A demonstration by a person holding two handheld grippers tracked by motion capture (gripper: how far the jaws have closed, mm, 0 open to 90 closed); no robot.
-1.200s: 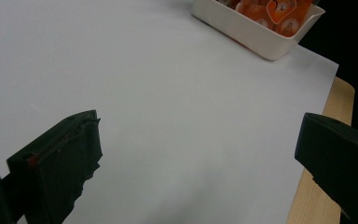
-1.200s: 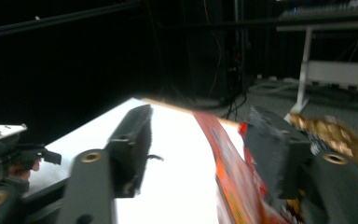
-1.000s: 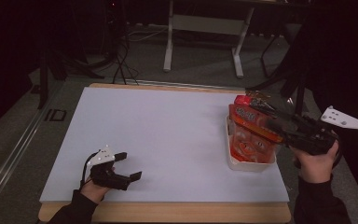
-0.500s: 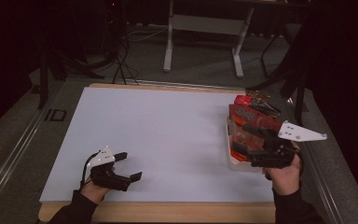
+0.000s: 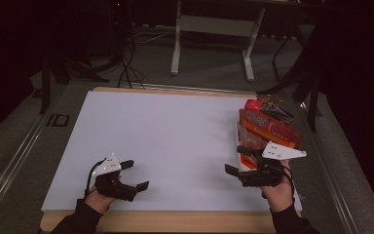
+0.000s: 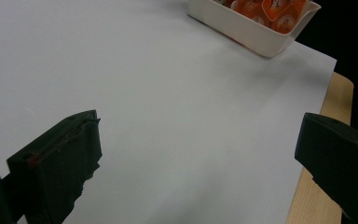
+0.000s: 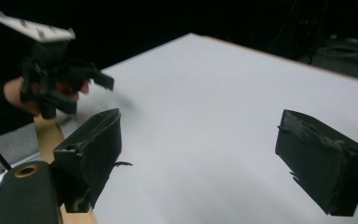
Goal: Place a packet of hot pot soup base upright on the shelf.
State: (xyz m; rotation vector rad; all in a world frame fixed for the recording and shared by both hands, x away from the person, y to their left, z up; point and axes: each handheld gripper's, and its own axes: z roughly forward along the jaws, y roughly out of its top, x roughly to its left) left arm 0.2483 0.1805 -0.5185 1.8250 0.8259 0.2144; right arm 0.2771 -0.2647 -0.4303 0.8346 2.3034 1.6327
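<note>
A white tray heaped with orange snack packets stands at the right edge of the white sheet. In the left gripper view the tray is far ahead with its packets showing. My right gripper hovers just in front of the tray, pointing left, open and empty; its jaws stand wide over bare sheet. My left gripper rests low at the near left, open and empty, its jaws spread over the sheet. The right gripper view catches the left gripper farther off.
The sheet lies on a wooden table whose edge runs along the near side. A dark thin item lies on the far end of the packet pile. Table legs and cables stand on the floor beyond.
My right gripper has drawn back from above the tray toward the near edge and turned to point left. The left gripper has stayed put.
</note>
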